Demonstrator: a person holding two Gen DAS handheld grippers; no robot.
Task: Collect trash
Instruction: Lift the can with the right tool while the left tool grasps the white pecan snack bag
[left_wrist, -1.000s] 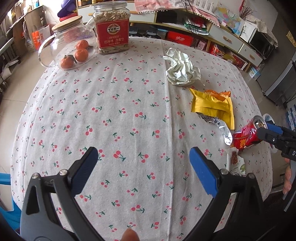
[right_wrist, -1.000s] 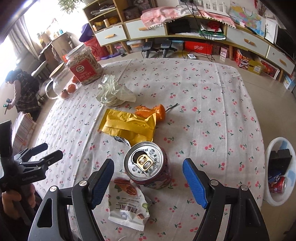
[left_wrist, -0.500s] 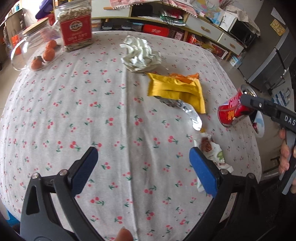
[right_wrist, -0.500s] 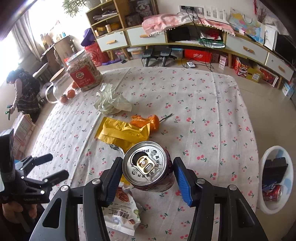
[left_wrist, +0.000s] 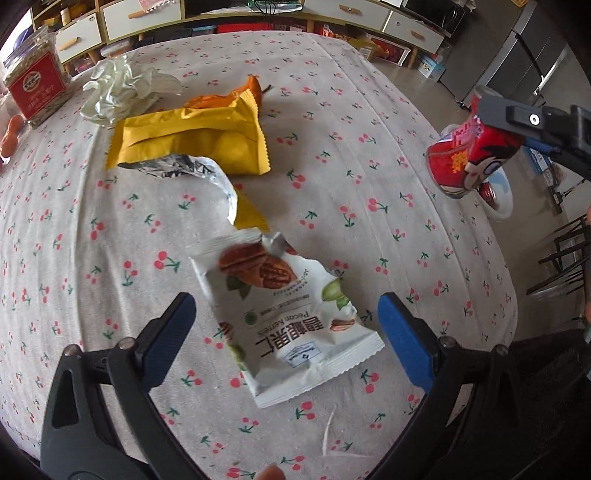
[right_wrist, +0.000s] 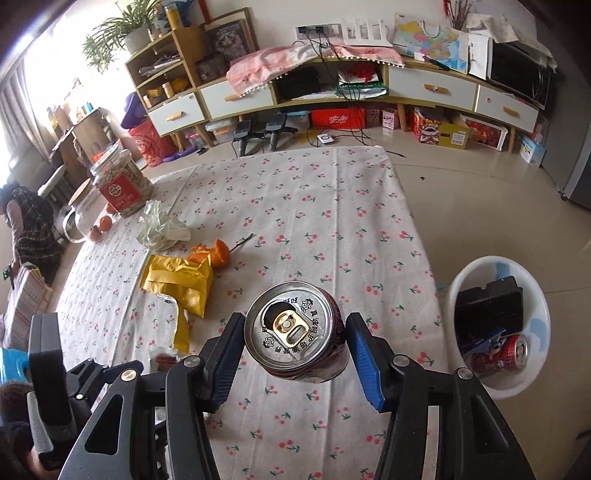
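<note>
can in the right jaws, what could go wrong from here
The can is open on top and held tilted above the tablecloth, so leftover drink might drip before it reaches the white bin on the floor. The left gripper hangs wide over the flat nut packet; closing might pinch cloth instead.

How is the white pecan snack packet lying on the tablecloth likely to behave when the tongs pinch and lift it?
The white pecan packet is torn open, crinkled and lying flat, so it is probably near empty, light and floppy. Its glossy film may slip. The open left tongs would likely need an edge.
</note>
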